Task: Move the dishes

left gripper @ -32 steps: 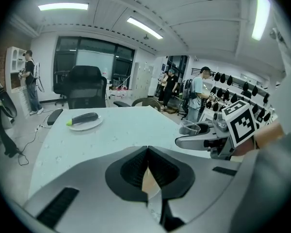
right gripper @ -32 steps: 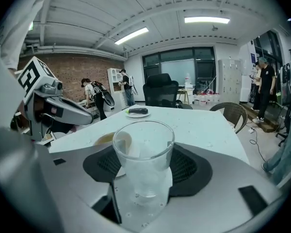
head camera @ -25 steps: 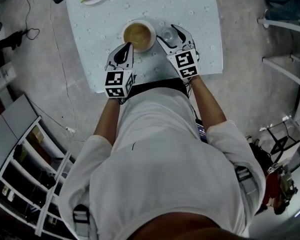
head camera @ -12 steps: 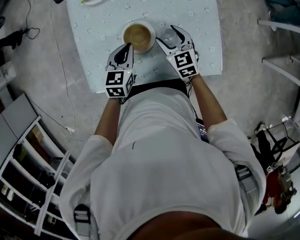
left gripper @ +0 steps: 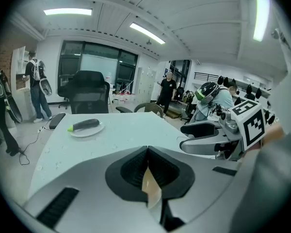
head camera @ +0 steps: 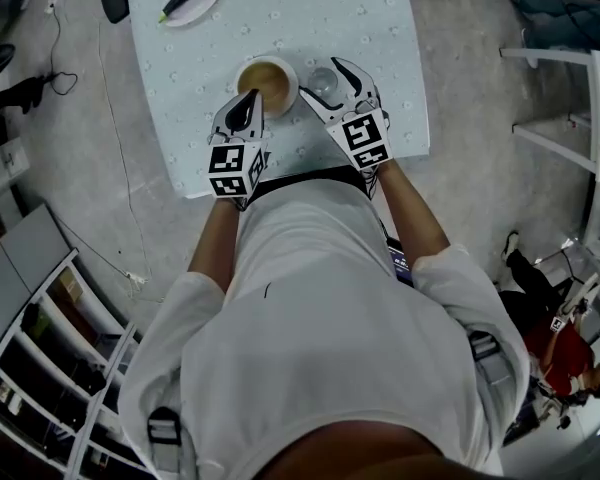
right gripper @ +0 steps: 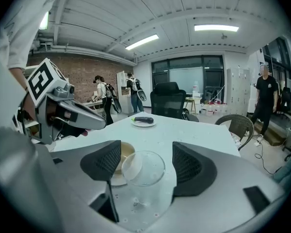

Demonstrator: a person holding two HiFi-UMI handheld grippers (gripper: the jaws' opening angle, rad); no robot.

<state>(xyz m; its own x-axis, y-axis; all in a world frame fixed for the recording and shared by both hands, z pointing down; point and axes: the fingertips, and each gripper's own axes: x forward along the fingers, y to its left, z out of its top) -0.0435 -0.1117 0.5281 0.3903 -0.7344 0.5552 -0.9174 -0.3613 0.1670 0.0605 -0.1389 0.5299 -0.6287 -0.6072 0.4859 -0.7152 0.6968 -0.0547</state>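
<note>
A white bowl (head camera: 267, 83) holding brown liquid stands near the front edge of the pale table (head camera: 380, 28). My left gripper (head camera: 250, 106) is shut on the bowl's near rim, and in the left gripper view a thin beige edge is pinched between the jaws of the left gripper (left gripper: 148, 174). A clear glass (head camera: 322, 80) stands upright just right of the bowl. My right gripper (head camera: 337, 76) is open with a jaw on either side of the glass (right gripper: 143, 171). In the right gripper view the bowl (right gripper: 122, 164) shows behind the left jaw of the right gripper (right gripper: 145, 160).
At the table's far left a small plate (head camera: 190, 0) holds a dark eggplant (right gripper: 143, 120). Black office chairs and a wicker chair (right gripper: 240, 125) stand beyond the table. People stand further off in the room. A shelf unit (head camera: 40, 368) is at the person's left.
The head camera has shifted, so more of the far table and the eggplant plate shows. Both grippers keep their places at the bowl and the glass.
</note>
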